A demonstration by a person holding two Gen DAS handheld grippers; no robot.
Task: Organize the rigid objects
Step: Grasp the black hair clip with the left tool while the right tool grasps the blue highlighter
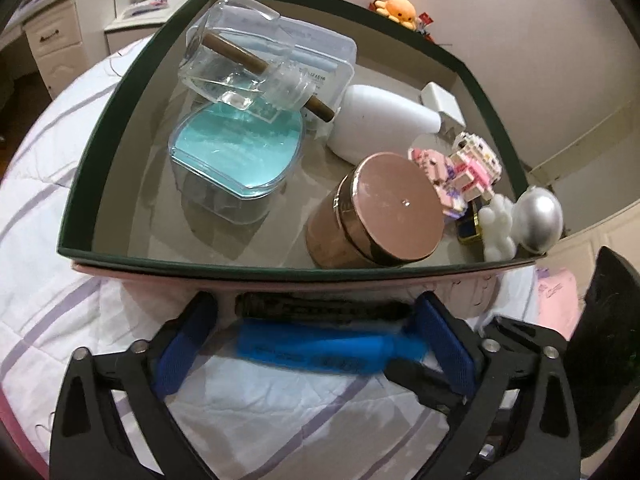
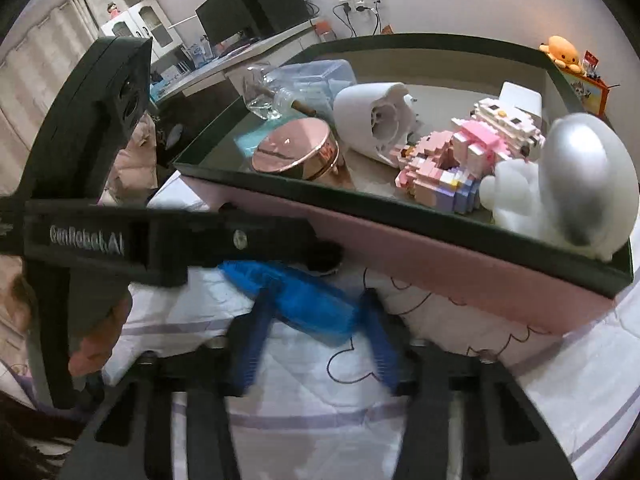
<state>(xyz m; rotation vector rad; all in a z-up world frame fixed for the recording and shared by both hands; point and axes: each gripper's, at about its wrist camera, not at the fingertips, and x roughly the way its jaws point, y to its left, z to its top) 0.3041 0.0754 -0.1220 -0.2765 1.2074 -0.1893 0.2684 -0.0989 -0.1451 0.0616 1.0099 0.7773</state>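
Two hand-held grippers work my bed-level view: the right hand-held gripper (image 2: 316,334) pinches the blue highlighter (image 2: 294,300), the left hand-held gripper (image 1: 314,342) is spread around it. I should lift it clear over the box rim (image 1: 280,270) beyond, beside the copper jar (image 1: 376,212).

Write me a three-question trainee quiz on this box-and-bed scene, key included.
1. True or false: the blue highlighter lies inside the box.
2. Which item in the box lies on its side? A. clear glass jar B. rose-gold jar C. blue-lidded container
3. Which gripper's jaws stand open?
Key: 1 false, it is on the bed in front of the box; 2 A; 3 the left gripper.
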